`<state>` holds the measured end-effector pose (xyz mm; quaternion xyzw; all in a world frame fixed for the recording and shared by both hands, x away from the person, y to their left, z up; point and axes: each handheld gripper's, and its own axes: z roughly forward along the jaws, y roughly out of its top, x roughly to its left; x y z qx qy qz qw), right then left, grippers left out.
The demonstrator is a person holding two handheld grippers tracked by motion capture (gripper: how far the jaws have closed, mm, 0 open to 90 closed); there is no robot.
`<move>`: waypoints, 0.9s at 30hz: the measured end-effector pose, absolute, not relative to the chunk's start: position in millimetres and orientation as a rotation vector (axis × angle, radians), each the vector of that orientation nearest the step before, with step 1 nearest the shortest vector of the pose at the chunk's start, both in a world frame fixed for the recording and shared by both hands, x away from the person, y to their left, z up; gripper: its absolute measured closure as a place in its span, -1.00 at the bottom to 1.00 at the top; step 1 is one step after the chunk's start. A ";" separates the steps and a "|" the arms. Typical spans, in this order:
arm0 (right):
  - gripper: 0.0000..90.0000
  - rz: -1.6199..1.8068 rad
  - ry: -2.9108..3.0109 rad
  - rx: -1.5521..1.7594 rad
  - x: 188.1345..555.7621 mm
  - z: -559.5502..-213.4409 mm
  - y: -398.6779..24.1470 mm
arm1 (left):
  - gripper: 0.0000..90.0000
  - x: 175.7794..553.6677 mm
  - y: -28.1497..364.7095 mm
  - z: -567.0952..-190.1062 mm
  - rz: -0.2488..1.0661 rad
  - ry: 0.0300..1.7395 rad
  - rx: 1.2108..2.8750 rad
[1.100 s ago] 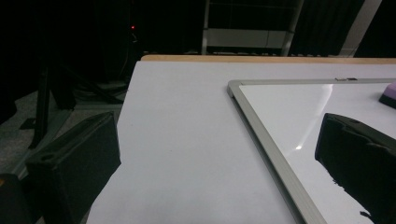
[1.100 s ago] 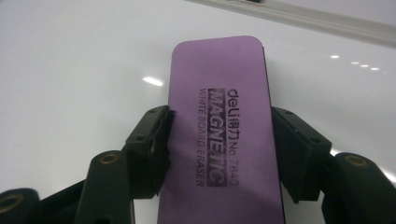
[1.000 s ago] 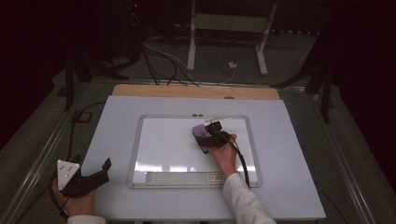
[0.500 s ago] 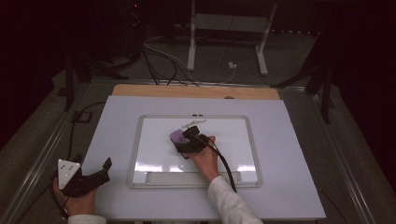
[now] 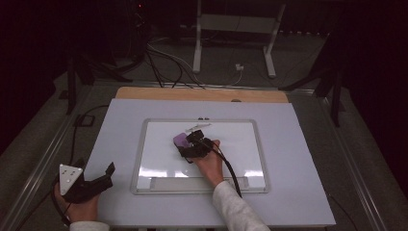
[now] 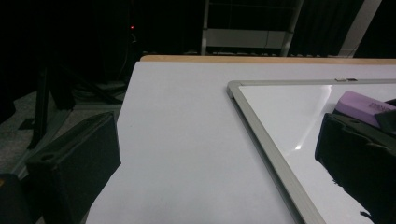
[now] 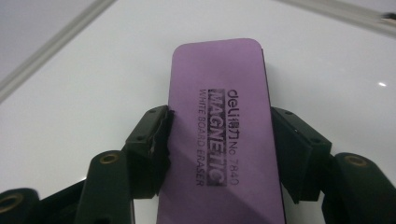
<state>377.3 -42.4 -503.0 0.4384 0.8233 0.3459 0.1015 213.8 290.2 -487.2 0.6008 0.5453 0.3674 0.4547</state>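
My right tongs (image 7: 219, 140) pinch the purple eraser (image 7: 222, 121) flat on the whiteboard (image 5: 240, 144), left tongs (image 5: 108, 174) spread idle at the worktop (image 5: 298, 144) edge; a shallow side grip could let it twist loose mid-wipe.

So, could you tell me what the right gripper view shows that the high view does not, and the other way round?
The right gripper view alone makes the black print on the purple eraser readable, including "MAGNETIC WHITE BOARD ERASER", and shows the right gripper with both pads pressed on its long sides. The high view alone takes in the left gripper resting near the table's near left corner, off the whiteboard, plus the floor stand behind. Both show the eraser lying on the whiteboard in that grip.
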 end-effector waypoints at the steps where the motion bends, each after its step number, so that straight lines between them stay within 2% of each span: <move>1: -0.08 1.012 2.416 1.311 378.8 -502.8 -44.4 | -0.98 213.7 290.4 -487.3 0.905 1.346 1.480; 8: -0.08 0.964 2.295 1.461 387.7 -497.8 -66.1 | -0.98 215.0 291.3 -487.6 0.903 1.342 1.478; 27: -0.09 0.997 2.198 1.501 395.8 -485.6 -123.6 | -0.98 215.5 290.6 -487.0 0.903 1.340 1.472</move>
